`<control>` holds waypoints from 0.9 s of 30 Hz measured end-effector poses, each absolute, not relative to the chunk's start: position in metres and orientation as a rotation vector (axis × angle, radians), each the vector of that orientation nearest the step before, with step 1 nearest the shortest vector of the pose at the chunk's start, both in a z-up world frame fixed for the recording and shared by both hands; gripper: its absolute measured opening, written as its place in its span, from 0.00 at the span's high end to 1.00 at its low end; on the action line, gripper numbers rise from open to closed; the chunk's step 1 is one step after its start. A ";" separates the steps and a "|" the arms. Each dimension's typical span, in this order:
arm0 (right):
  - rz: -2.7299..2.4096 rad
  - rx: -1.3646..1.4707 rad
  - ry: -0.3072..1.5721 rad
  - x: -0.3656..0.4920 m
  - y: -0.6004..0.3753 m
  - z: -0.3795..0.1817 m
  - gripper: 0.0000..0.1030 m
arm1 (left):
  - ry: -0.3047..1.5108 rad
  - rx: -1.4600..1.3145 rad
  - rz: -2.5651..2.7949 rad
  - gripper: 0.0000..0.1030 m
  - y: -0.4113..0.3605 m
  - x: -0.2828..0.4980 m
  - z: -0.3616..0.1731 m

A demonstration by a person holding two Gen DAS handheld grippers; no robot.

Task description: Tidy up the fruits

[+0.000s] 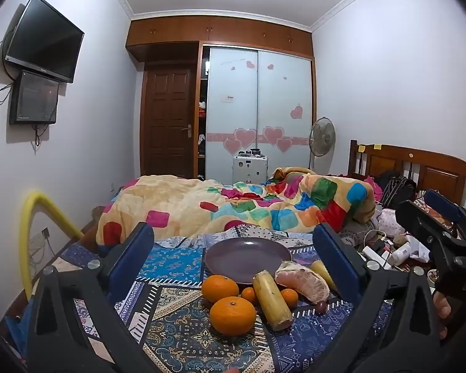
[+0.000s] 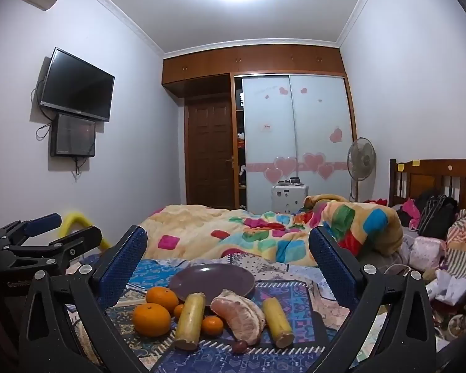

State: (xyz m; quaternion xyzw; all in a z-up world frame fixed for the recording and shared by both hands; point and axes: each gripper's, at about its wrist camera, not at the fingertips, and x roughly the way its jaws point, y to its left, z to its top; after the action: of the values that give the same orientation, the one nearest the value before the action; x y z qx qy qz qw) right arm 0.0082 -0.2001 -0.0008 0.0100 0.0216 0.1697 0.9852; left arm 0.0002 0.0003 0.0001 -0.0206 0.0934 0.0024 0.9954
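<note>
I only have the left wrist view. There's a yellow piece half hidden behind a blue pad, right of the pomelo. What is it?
Observer: A second yellow stick, whole, lying on the cloth just right of the pomelo.
Operator: Is the right gripper holding anything?
Observer: No. The right gripper is open and empty, pointed toward the plate.

Purple plate [image 1: 248, 256], orange mandarins [image 1: 232, 315], multicoloured quilt [image 1: 264, 208]

Glossy, probably ceramic plate [image 1: 248, 256] on patterned cloth bedspread [image 1: 177, 326].
</note>
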 end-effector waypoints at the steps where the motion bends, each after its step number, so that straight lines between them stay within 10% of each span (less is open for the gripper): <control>1: 0.340 0.023 0.043 0.009 -0.200 -0.001 0.00 | 0.185 -0.039 0.004 0.00 0.000 0.000 0.000; 27: 0.355 0.045 0.050 0.010 -0.195 -0.006 0.00 | 0.185 -0.043 0.001 0.00 -0.003 0.003 -0.009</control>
State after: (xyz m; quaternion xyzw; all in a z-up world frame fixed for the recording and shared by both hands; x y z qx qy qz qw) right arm 0.0100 -0.1950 -0.0063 0.0221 0.0248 0.1765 0.9837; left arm 0.0030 -0.0026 -0.0092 -0.0216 0.0923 0.0006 0.9955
